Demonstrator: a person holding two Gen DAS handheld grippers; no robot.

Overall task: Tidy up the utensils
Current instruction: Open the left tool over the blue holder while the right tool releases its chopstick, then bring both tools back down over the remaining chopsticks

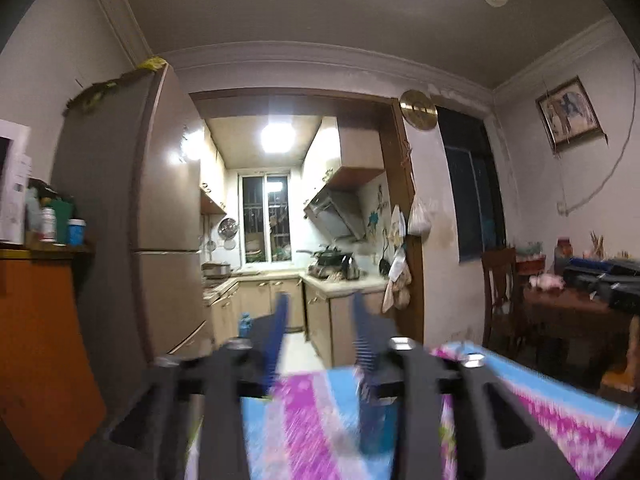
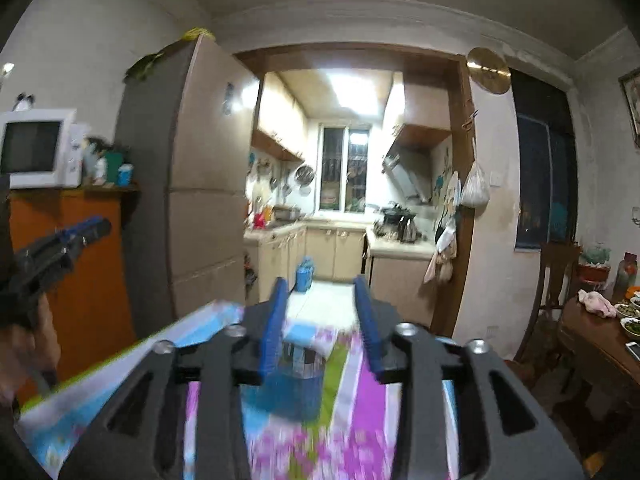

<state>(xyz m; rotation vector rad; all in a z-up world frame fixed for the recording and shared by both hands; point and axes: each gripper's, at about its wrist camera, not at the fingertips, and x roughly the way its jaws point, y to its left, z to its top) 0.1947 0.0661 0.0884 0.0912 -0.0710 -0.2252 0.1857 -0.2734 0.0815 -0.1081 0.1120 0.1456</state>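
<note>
No utensils show in either view. My left gripper (image 1: 320, 304) is open and empty, raised above a table with a pink, blue and white flowered cloth (image 1: 316, 424). My right gripper (image 2: 320, 286) is open and empty too, above the same cloth (image 2: 360, 432). A blurred blue cup-like container (image 2: 286, 388) stands on the cloth below and between the right gripper's fingers. The left gripper also shows in the right wrist view (image 2: 86, 232), at the far left, held in a hand. Both views are motion-blurred near the table.
A tall fridge (image 1: 132, 208) stands left of the kitchen doorway (image 1: 288, 208). An orange cabinet (image 2: 80, 272) with a microwave (image 2: 38, 148) is at far left. A wooden table with dishes (image 2: 600, 332) and a chair (image 2: 552, 280) are at right. A blue bottle (image 2: 305, 274) stands on the floor.
</note>
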